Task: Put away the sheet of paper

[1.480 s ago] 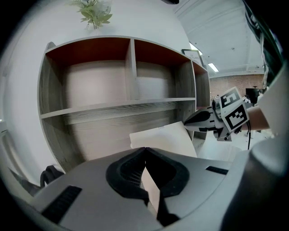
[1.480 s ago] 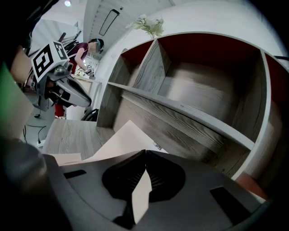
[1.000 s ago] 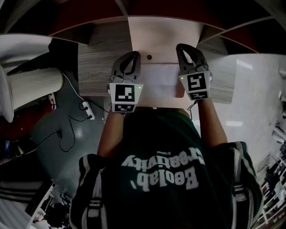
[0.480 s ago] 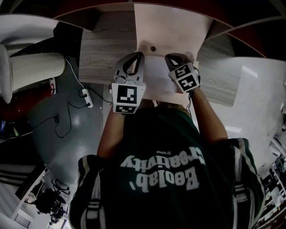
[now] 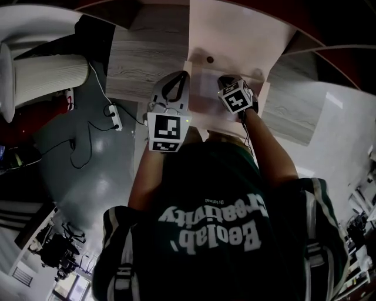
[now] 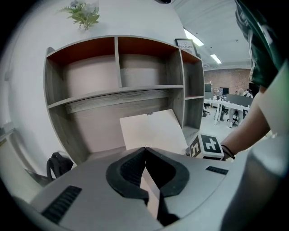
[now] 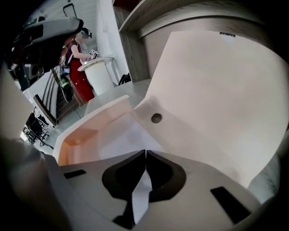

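Note:
A white sheet of paper [image 5: 202, 88] hangs between my two grippers over an open pale compartment [image 5: 265, 88] in the desk. My left gripper [image 5: 178, 75] is shut on the sheet's left near edge; a strip of paper [image 6: 151, 196] shows between its closed jaws [image 6: 145, 149]. My right gripper [image 5: 225, 79] is tipped down and shut on the sheet's right side, with paper [image 7: 140, 198] pinched behind its jaws [image 7: 145, 152]. The sheet [image 7: 126, 137] slopes down into the compartment [image 7: 86, 133]. Behind it rises a pale panel [image 7: 216, 90] with a round hole [image 7: 156, 118].
Grey wood desk tops [image 5: 147, 59] flank the compartment. A shelf unit [image 6: 117, 90] with several cubbies stands behind, a plant [image 6: 83, 13] on top. A black bag [image 6: 56, 164] sits at the left. A white ribbed cylinder [image 5: 41, 88] and a power strip [image 5: 111, 120] are on the floor.
Both grippers have gone forward to the desk with the sheet. The right gripper has swung inward toward the left one and tipped down, and the sheet now dips into the open compartment.

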Demonstrator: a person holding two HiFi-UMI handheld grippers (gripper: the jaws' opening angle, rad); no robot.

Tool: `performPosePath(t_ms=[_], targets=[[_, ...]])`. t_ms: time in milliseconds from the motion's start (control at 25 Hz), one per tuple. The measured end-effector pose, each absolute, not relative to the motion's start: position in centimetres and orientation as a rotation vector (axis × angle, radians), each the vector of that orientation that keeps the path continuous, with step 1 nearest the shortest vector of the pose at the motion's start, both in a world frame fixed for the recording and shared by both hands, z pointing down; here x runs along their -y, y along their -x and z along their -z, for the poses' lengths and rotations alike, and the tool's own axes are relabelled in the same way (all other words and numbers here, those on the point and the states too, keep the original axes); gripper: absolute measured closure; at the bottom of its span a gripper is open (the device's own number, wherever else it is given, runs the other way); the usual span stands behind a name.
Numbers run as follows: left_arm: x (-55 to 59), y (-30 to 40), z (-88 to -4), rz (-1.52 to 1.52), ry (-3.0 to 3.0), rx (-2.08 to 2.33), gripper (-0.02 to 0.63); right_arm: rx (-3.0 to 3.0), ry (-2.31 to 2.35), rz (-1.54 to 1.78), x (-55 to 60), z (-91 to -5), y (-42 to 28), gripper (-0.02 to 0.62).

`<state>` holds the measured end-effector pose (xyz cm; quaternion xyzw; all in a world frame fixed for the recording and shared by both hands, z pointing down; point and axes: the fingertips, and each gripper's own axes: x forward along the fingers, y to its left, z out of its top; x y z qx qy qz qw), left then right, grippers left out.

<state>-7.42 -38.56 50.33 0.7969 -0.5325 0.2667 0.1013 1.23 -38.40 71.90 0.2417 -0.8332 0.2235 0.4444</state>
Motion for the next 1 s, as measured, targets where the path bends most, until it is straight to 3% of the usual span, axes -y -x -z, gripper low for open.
performPosePath(t_ms=[1000], targets=[[35.8, 7.9, -50.8, -0.827, -2.357, 1.561, 0.588, 2.067, -0.698, -0.598, 37.3, -69.8, -1.8, 0.561]])
